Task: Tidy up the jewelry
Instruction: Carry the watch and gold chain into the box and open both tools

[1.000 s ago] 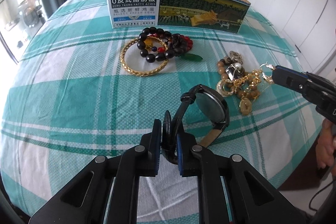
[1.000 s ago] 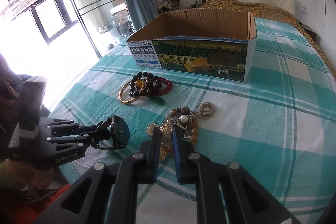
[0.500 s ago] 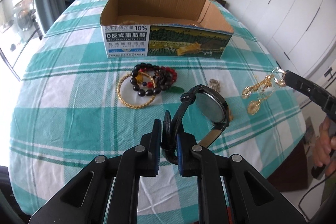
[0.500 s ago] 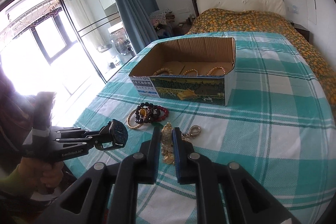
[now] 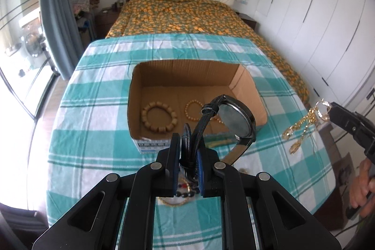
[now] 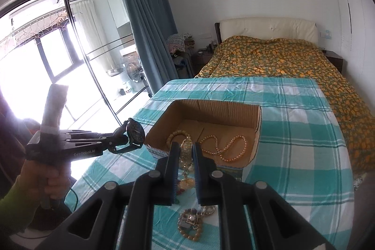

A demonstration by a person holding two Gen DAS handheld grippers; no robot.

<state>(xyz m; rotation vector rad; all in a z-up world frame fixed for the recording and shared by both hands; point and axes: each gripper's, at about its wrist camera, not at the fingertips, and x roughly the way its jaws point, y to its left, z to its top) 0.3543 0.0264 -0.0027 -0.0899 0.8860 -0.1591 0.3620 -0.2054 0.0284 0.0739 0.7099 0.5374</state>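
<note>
Left gripper (image 5: 188, 151): jaws narrow, clamped on the strap of a black wristwatch (image 5: 236, 123). In the left wrist view the watch case stands above and to the right of the fingertips, in front of the near right part of the cardboard box (image 5: 134, 95). In the right wrist view the same gripper (image 6: 121, 137) is held in the air just to the left of the box's left wall, apart from it.

Right gripper (image 6: 185, 154): jaws narrow, closed on a gold chain necklace (image 6: 186, 151). The chain hangs down from the fingertips, at the near rim of the box in that view. In the left wrist view the necklace (image 5: 302, 125) dangles near the right edge of the table, to the right of the box and clear of its wall.

Box: open top, four upright walls, standing on a teal-and-white checked tablecloth (image 5: 93, 123). Contents: a wooden bead bracelet (image 5: 158, 117) at the left, and a string of pearl-coloured beads (image 6: 225, 147).

Remaining on the cloth: a mixed cluster of beads and rings (image 6: 193, 224) below the right gripper; dark beads and a gold bangle (image 5: 174, 199), mostly hidden under the left gripper.

Open cloth lies to the left, right and rear of the box. A bed with an orange-patterned cover (image 5: 182, 15) stands beyond the far table edge.
</note>
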